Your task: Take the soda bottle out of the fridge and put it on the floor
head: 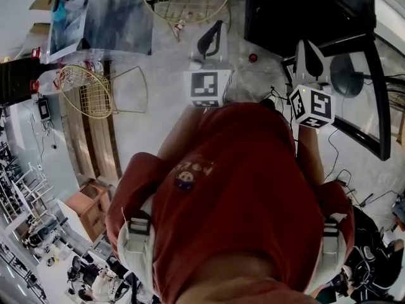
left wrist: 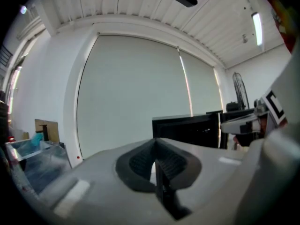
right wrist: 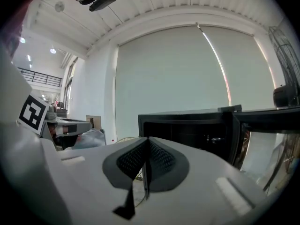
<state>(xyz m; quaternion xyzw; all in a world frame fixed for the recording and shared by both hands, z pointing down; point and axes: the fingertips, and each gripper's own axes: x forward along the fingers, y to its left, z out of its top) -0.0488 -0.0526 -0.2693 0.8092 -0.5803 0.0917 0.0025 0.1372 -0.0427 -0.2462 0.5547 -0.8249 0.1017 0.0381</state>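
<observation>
Black fridge (right wrist: 187,125) faces left tool (left wrist: 155,159) and right tool (right wrist: 146,159), both closed.

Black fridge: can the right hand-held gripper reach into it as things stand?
Probably yes. The black fridge stands straight ahead of the right hand-held gripper, its glass door is swung open to the right, and nothing shows between them. The jaws are shut and empty, so they would need opening first.
</observation>
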